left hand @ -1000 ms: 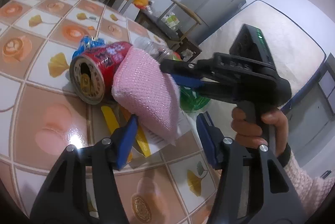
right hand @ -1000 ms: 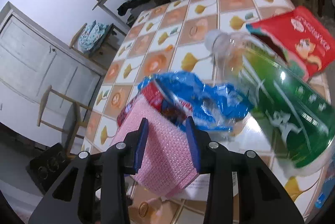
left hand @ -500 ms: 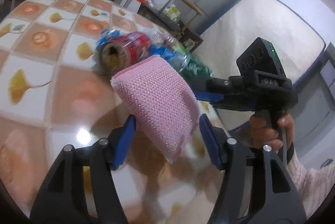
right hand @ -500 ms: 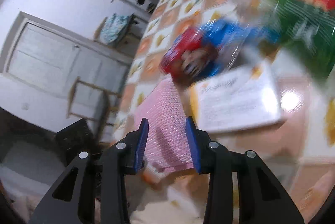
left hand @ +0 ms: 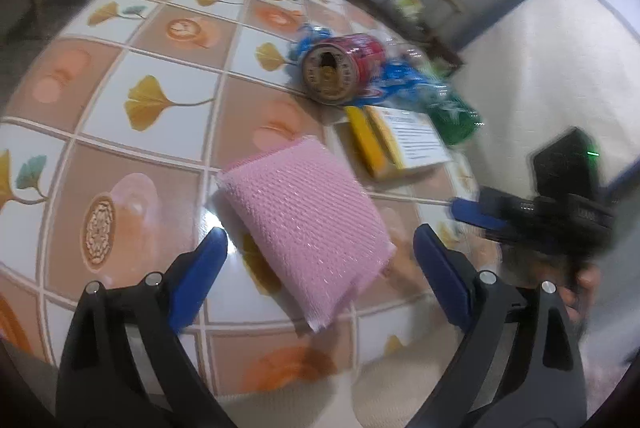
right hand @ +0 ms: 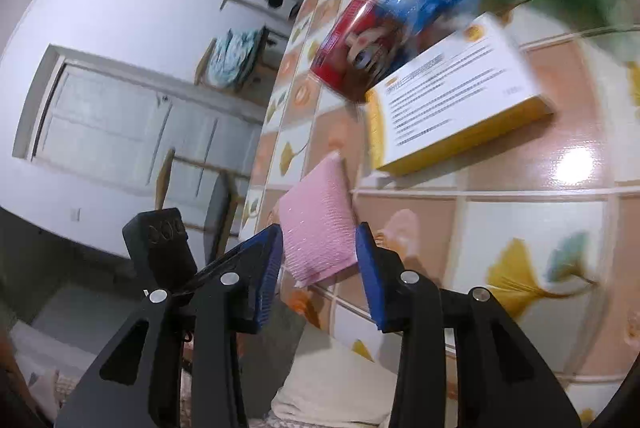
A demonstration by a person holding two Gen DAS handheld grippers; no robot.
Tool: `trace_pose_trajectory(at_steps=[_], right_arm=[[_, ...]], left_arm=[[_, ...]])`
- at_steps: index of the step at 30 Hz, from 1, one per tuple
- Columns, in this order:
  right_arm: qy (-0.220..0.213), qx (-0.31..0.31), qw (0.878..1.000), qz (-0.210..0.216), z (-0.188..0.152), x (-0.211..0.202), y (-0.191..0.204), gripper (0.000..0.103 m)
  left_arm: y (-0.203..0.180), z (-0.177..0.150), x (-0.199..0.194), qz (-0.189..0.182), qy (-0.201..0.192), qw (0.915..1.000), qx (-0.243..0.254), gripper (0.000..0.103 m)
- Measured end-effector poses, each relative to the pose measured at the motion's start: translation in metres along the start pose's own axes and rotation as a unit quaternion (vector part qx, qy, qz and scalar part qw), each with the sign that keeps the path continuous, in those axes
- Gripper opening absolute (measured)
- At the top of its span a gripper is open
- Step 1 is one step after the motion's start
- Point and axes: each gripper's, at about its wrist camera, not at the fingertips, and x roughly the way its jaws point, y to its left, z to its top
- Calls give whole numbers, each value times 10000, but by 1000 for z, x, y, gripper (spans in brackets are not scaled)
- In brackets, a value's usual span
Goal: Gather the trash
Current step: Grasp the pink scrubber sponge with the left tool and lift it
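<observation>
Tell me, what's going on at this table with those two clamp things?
A person is clearing trash off a tiled table with a clamp-like gripper in each hand. The right gripper holds a pink sponge by one end, just above the table near its edge. The left gripper has just been opening its jaws; they now stand wide on either side of the sponge without touching it. A red can, blue wrapper, green bag and yellow box are lying further back.
</observation>
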Motion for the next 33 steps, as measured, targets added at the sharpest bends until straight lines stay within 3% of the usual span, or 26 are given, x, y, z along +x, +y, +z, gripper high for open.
trace_pose_trajectory(at_steps=[8,17,22,23,27,30,33], right_arm=[[-385,225,9989,-130,-11,-30,-20,38],[-562,130,9976,-371,-16,-40,-22,38],[-566,-773,9884,-1179,-5,-43,-1,41],[-489,-1023,9848,-1316,-2,-40,4,47],[-250,-2006,9645,-1701,20,-25,26,49],[-317,-2128,9577,-1913,46,-18,26,51],[-473,-1759,9608,-2091,71,-14,12,51]], left_arm=[[-21,10,20,869,45,9961,-166,90],[-50,11,43,1899,-138,9781,838,90],[-53,0,42,1865,-122,9724,1395,90],[-54,-2,41,1856,-120,9719,1444,90],[-46,-7,40,1680,-61,9740,1520,82],[-38,-7,36,1508,-86,9782,1425,81],[-33,-8,32,1429,-107,9805,1341,81]])
